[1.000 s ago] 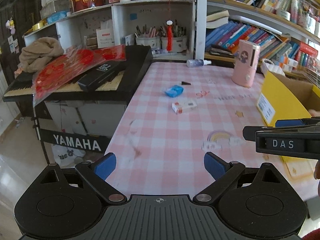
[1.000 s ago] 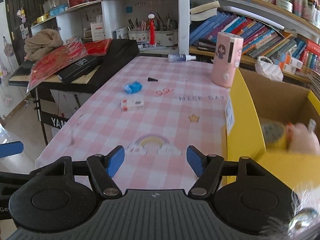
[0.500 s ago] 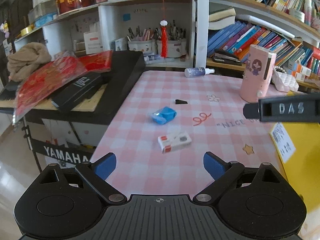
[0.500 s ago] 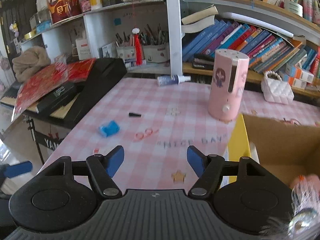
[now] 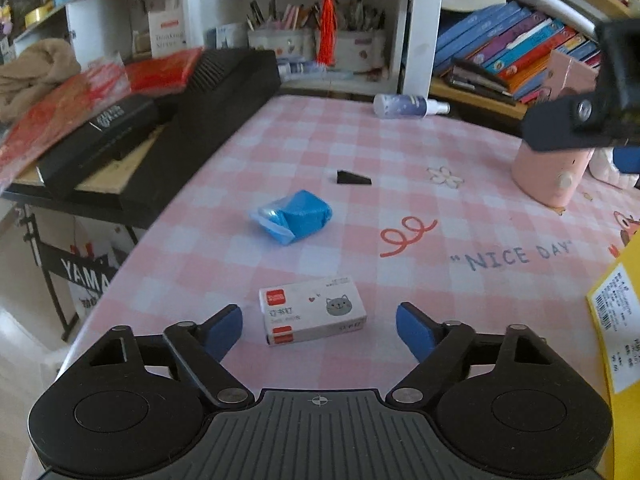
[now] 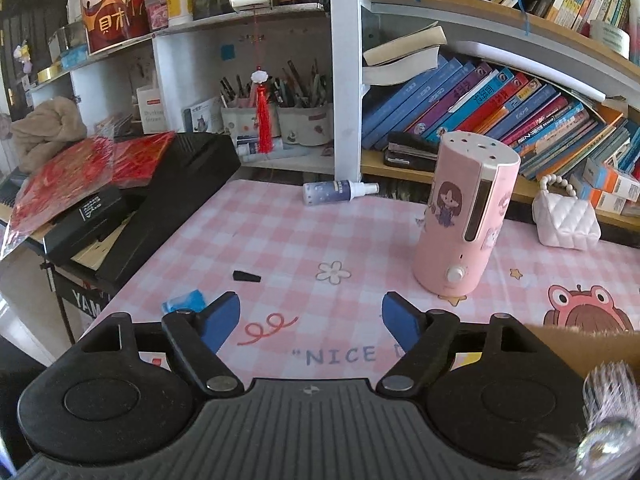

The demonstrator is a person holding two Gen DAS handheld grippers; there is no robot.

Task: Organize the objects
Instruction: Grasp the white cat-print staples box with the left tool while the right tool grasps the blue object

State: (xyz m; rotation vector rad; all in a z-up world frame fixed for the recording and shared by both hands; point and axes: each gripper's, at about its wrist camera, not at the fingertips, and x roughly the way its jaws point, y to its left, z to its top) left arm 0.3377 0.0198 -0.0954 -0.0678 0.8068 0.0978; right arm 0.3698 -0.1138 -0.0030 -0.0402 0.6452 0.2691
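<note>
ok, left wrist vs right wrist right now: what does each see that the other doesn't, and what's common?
Left wrist only: small white staple box with a cat picture between the closing left tongs, untouched; yellow cardboard box.
Right wrist only: quilted white mini handbag, top shelf with a red figure tin; right tongs opening, nothing between them.
Both: pink checked tablecloth, blue crumpled wrapper, black wedge, pink cylindrical humidifier, spray bottle.

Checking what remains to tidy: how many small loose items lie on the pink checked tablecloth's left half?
3: a white staple box between the left gripper's closing jaws, a blue packet beyond it, a black wedge farther back.
</note>
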